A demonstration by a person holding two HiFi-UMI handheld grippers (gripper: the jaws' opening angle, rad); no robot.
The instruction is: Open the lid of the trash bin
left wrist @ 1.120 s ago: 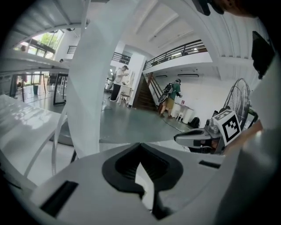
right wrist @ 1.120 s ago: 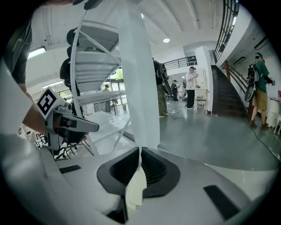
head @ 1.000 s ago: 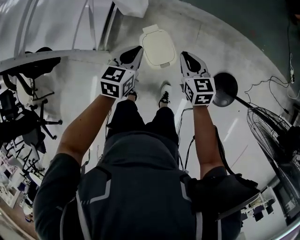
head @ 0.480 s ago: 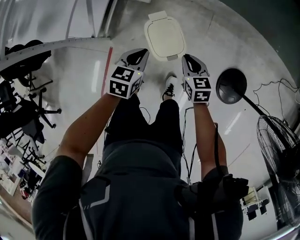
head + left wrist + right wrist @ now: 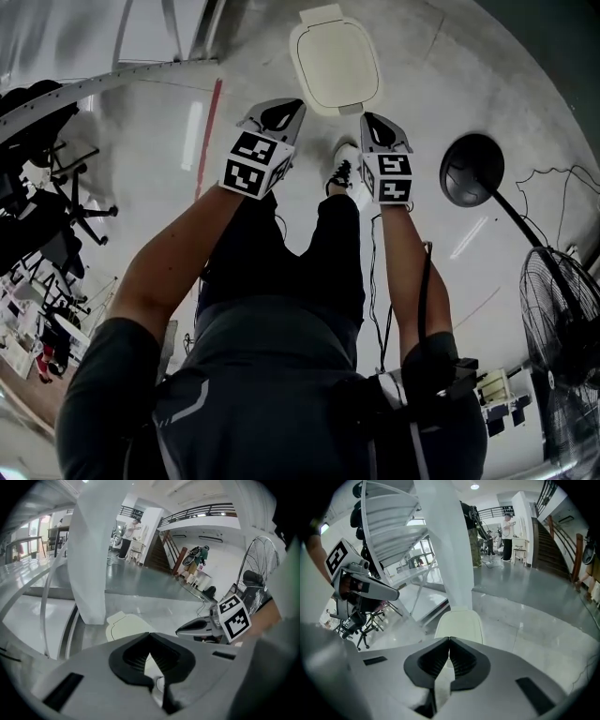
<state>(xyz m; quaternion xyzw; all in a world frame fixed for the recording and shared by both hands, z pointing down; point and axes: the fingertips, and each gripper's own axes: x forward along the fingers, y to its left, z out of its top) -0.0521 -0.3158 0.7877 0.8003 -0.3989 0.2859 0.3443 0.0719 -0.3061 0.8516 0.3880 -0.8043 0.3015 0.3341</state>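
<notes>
Polished grey concrete floor (image 5: 441, 66) carries the cream, rounded plastic trash bin (image 5: 335, 64) with its flat lid (image 5: 458, 623) down — opening not yet begun — while left gripper (image 5: 286, 112) and right gripper (image 5: 373, 127), both clenched empty, hover just short of the bin

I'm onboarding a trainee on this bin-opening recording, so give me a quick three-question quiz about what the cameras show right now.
1. True or false: the trash bin lid lies closed, and neither gripper touches it.
2. Multiple choice: how do the jaws of the left gripper and the right gripper stand?
A. Both pairs are together, with nothing between them.
B. Both pairs are wide apart.
C. The left pair is clamped on the lid.
3. Fill in the blank: the black round fan base stands on the floor at the person's ____ side.

Key: 1 true; 2 A; 3 right.
</notes>
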